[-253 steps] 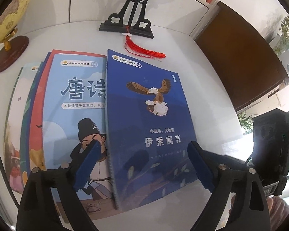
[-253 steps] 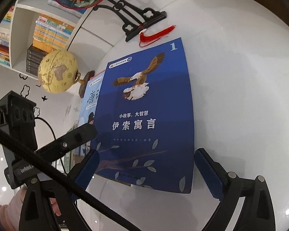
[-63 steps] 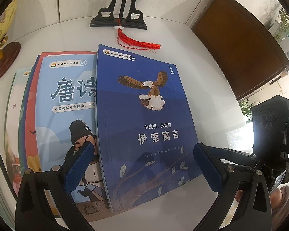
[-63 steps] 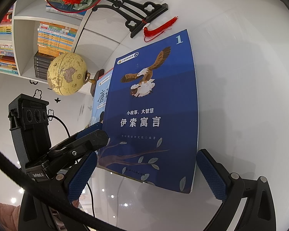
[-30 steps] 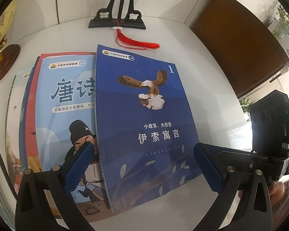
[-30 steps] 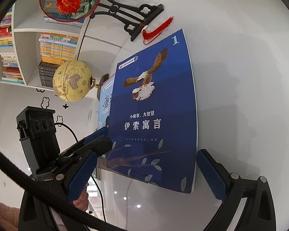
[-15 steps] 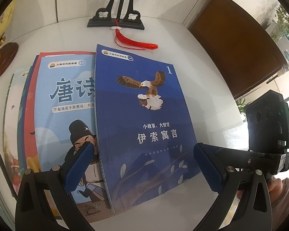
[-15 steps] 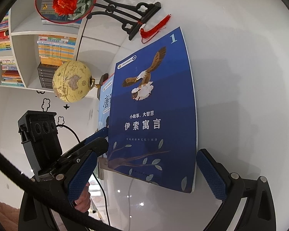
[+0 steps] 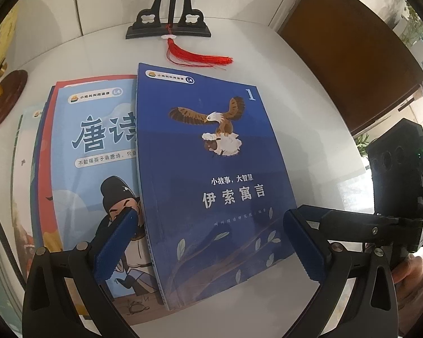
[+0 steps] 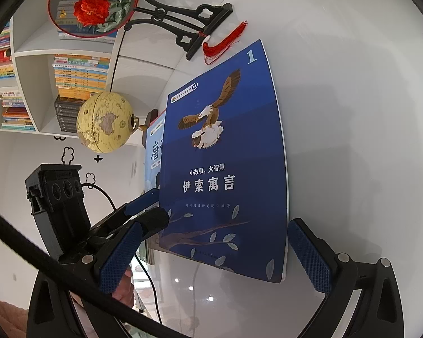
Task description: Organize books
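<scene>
A dark blue book (image 9: 211,174) with an eagle on its cover lies flat on the white table, overlapping the right side of a light blue book (image 9: 96,157). Under those sit a red-edged book (image 9: 46,163) and more covers fanned out to the left. My left gripper (image 9: 208,246) stands open over the blue book's near end, one pad on each side. The right gripper (image 10: 214,256) is open too, spanning the same book (image 10: 225,169) at its near edge. Neither one touches it. The other gripper's body shows at the side in each view.
A black carved stand (image 9: 169,25) with a red tassel (image 9: 200,57) sits behind the books. A globe (image 10: 105,125) stands to the left. White shelves with books (image 10: 79,76) line the wall. A brown cabinet (image 9: 347,42) borders the table's right side.
Both grippers have stayed open around the blue book. The views have shifted only slightly; the books have not moved.
</scene>
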{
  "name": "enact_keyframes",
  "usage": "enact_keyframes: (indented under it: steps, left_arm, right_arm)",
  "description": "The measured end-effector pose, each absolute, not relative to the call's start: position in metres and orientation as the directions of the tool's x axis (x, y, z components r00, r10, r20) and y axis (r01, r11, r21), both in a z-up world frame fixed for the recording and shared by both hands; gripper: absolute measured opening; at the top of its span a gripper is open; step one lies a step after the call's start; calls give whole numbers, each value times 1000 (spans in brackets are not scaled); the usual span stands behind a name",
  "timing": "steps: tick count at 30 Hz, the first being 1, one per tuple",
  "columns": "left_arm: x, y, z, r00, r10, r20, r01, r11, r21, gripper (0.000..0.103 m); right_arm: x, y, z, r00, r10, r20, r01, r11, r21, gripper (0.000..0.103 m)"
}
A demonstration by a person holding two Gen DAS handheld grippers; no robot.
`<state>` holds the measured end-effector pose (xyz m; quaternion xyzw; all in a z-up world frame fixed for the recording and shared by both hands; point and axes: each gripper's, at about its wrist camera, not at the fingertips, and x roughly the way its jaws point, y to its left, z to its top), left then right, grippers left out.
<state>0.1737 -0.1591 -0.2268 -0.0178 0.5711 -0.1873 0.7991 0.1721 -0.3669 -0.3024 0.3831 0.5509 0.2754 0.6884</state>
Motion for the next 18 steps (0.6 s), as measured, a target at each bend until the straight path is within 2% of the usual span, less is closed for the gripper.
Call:
enact_keyframes:
  steps: [18]
  left_arm:
    - [176,-159,-227,280,-315,-907,269,932,-241,102]
  right_arm:
    - [172,-367,-303,231,805,-547,33,556,831,103]
